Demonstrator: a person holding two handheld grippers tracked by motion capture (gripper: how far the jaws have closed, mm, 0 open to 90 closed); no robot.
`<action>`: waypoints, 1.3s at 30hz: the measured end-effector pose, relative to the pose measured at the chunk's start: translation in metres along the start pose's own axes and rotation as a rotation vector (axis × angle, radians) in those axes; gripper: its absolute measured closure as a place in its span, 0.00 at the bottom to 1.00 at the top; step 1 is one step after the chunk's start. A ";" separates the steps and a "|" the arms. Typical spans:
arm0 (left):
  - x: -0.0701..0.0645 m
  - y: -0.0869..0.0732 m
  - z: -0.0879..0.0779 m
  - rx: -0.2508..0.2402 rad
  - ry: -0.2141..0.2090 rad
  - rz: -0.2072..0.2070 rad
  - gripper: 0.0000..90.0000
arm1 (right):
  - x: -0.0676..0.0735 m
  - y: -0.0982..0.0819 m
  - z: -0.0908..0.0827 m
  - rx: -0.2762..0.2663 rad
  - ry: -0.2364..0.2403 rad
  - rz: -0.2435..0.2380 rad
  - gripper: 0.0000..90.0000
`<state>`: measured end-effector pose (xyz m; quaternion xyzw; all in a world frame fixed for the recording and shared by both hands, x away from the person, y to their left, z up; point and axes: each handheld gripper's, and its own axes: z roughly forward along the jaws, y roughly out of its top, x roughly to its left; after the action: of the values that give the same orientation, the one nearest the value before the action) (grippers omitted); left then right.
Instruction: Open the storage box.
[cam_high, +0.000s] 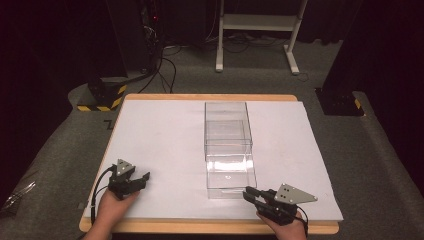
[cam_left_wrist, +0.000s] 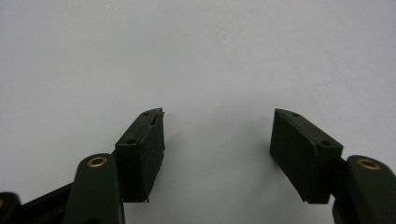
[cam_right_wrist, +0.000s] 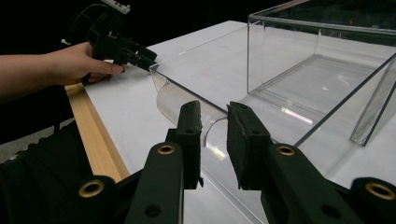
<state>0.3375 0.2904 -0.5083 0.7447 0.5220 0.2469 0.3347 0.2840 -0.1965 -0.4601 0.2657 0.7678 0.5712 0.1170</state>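
A clear plastic case (cam_high: 226, 117) lies lengthwise in the middle of the white mat (cam_high: 165, 135). Its clear drawer (cam_high: 231, 176) is pulled out toward the near edge. The drawer has a curved front lip (cam_right_wrist: 170, 95), and my right gripper (cam_right_wrist: 214, 112) has that lip between its pads, which look closed on it. From above, the right gripper (cam_high: 248, 193) sits at the drawer's near right corner. My left gripper (cam_high: 139, 176) rests on the mat at the near left, open, with nothing between its pads (cam_left_wrist: 144, 149) but bare mat.
The mat lies on a wooden table (cam_high: 210, 227) whose near edge shows as a light strip (cam_right_wrist: 95, 140). A person's hand holds the left gripper (cam_right_wrist: 123, 46) far to the side of the drawer. Beyond the table are dark floor, cables and a white stand (cam_high: 260, 30).
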 end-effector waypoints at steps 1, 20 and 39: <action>0.000 0.000 0.000 0.000 0.000 0.000 0.39 | 0.000 0.001 0.000 -0.004 -0.001 -0.002 0.83; 0.000 0.000 0.000 0.001 0.000 0.001 0.39 | -0.011 0.032 0.014 -0.045 -0.089 -0.034 0.71; 0.000 0.000 0.000 0.001 0.001 0.002 0.39 | -0.086 0.020 -0.002 -0.017 -0.478 0.065 0.51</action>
<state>0.3372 0.2905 -0.5082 0.7453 0.5214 0.2474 0.3338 0.3603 -0.2409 -0.4516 0.4170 0.7045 0.5018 0.2792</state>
